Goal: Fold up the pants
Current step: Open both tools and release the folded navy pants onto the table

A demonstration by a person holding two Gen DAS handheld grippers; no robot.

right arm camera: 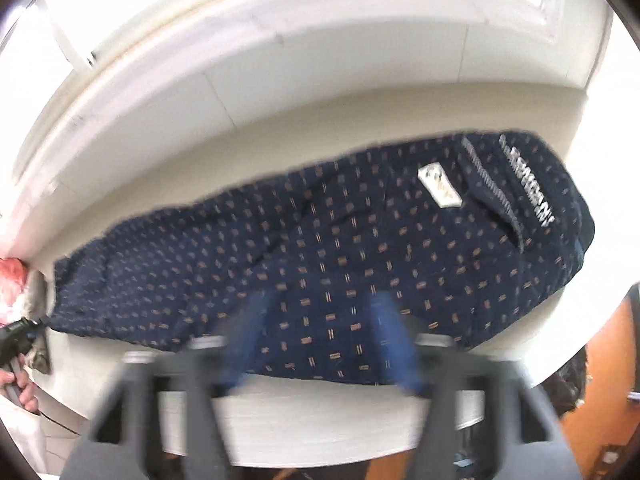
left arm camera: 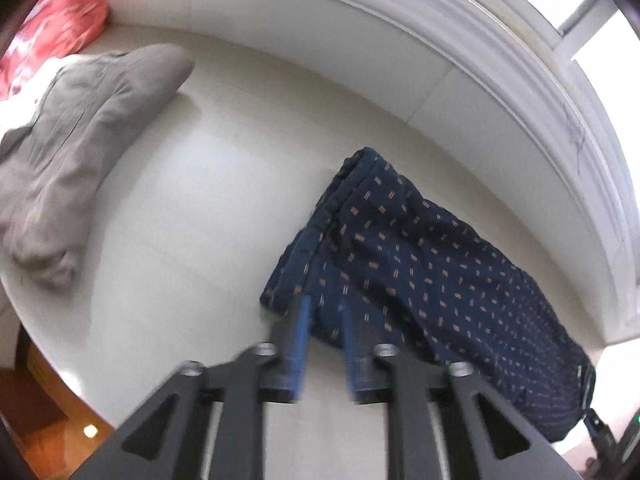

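- Left hand-held gripper (left arm camera: 325, 322): jaws parted a little, nothing pinched between the blue pads; the tips hang just above the near corner of the hem end of the pants (left arm camera: 420, 280). Released.
- Right hand-held gripper (right arm camera: 316, 320): jaws spread wide and blurred, over the near edge of the pants by the waist half. The cloth lies flat below them with no lift or pinch visible. Judged released.
- Pants: navy, small tan marks, laid as one long narrow strip along the white counter (left arm camera: 200, 208), hems to the left, waistband (right arm camera: 528, 188) and white label (right arm camera: 440, 188) to the right. Legs appear stacked one on the other, so the lengthwise fold looks done.
- Left to do, by judgement: fold end over end, hem towards waist, then square up.
- Far left: grey garment (left arm camera: 76, 152) in a heap, well apart from the pants; a red bundle (left arm camera: 60, 28) behind it.
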